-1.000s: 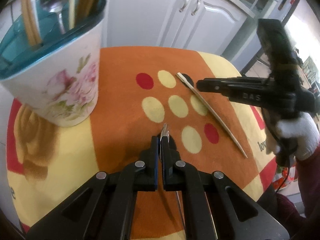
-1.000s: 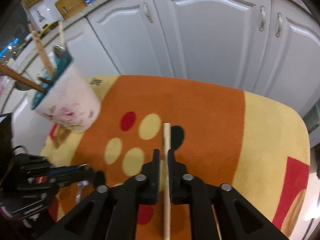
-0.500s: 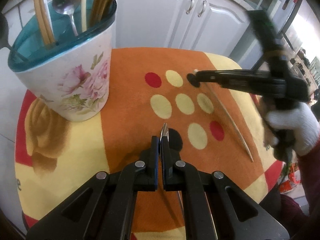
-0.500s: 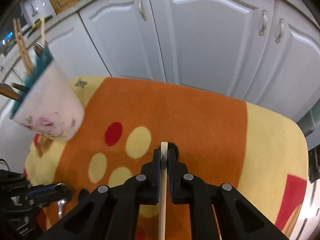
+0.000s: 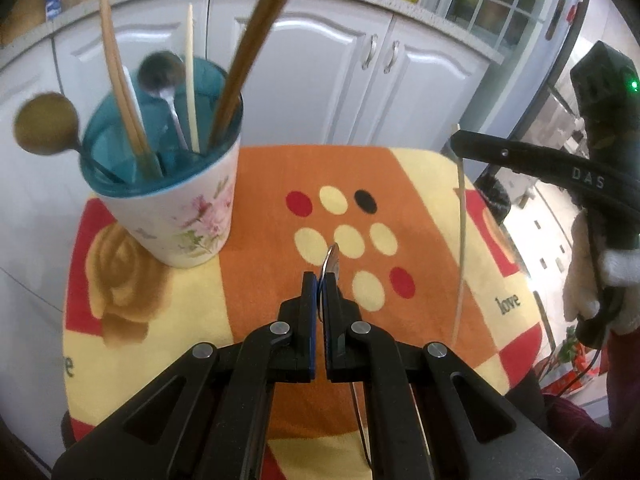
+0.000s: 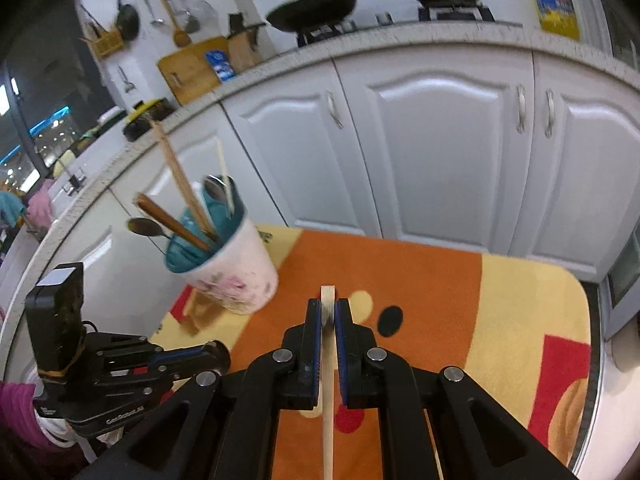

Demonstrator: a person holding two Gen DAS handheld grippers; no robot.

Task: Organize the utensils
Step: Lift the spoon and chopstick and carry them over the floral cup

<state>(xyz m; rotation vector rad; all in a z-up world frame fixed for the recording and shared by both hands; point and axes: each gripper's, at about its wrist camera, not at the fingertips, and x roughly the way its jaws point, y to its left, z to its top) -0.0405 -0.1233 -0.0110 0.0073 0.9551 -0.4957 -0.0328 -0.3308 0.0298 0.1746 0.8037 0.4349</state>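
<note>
A floral cup (image 5: 182, 216) with a teal inside stands on the left of the table and holds several chopsticks and spoons; it also shows in the right wrist view (image 6: 234, 276). My left gripper (image 5: 320, 280) is shut on a thin metal utensil (image 5: 330, 260) whose tip sticks out above the cloth. My right gripper (image 6: 328, 308) is shut on a pale chopstick (image 6: 327, 380), lifted off the table. In the left wrist view the right gripper (image 5: 458, 142) is at the right with the chopstick (image 5: 461, 232) hanging down from it.
An orange, yellow and red cloth with dots (image 5: 360, 184) covers the small table. White cabinet doors (image 6: 440, 152) stand behind it. A counter with a stove, pots and a yellow bottle (image 6: 554, 2) runs above them.
My right gripper has lifted the chopstick off the cloth, and it now hangs upright. Both grippers have risen and tilted up, so the cup and cabinets show more fully.
</note>
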